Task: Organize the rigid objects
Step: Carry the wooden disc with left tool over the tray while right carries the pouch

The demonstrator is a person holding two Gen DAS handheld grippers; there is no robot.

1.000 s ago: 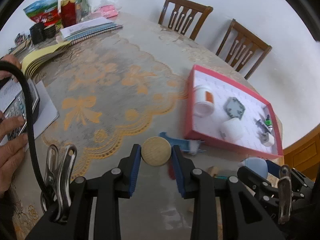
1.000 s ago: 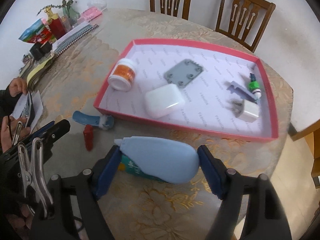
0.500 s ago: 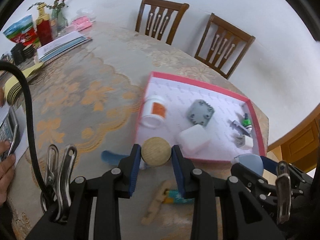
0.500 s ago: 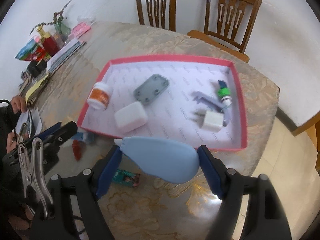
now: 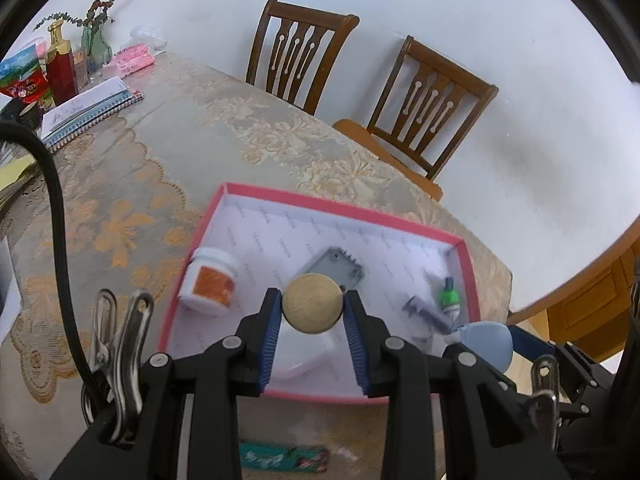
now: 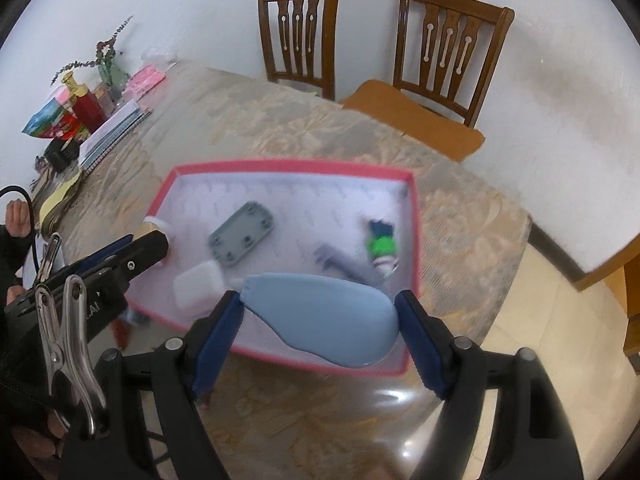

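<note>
Ball (image 5: pixel 312 303), wooden and round, sits pinched between the blue pads of the left tongs (image 5: pixel 312 312), held above the near half of the pink tray (image 5: pixel 467 276). The right tongs (image 6: pixel 320 316) stand wide but are filled: their pads press both ends of a pale blue teardrop case (image 6: pixel 320 312), which hangs over the tray's near right corner. Both loads look ready to be set down, so this seems the placing step.

Inside the tray lie a white jar (image 5: pixel 210 282) with an orange label at the left, a grey plate (image 6: pixel 241 235) in the middle, a white block (image 6: pixel 198 286) near the front wall, and a grey clip (image 6: pixel 348 266) beside a green-capped bottle (image 6: pixel 382 246) at the right. Free floor seems to remain along the far side and between plate and bottle.

To do it well, I would lower the ball onto bare floor close to a wall or against the block, since it will likely roll once freed; open the pads only when it touches. The case wants laying flat, clear of the clip and bottle, without knocking the rim. On the tabletop (image 5: pixel 168 148) a green packet (image 5: pixel 284 456) lies outside the tray, near its front wall.
</note>
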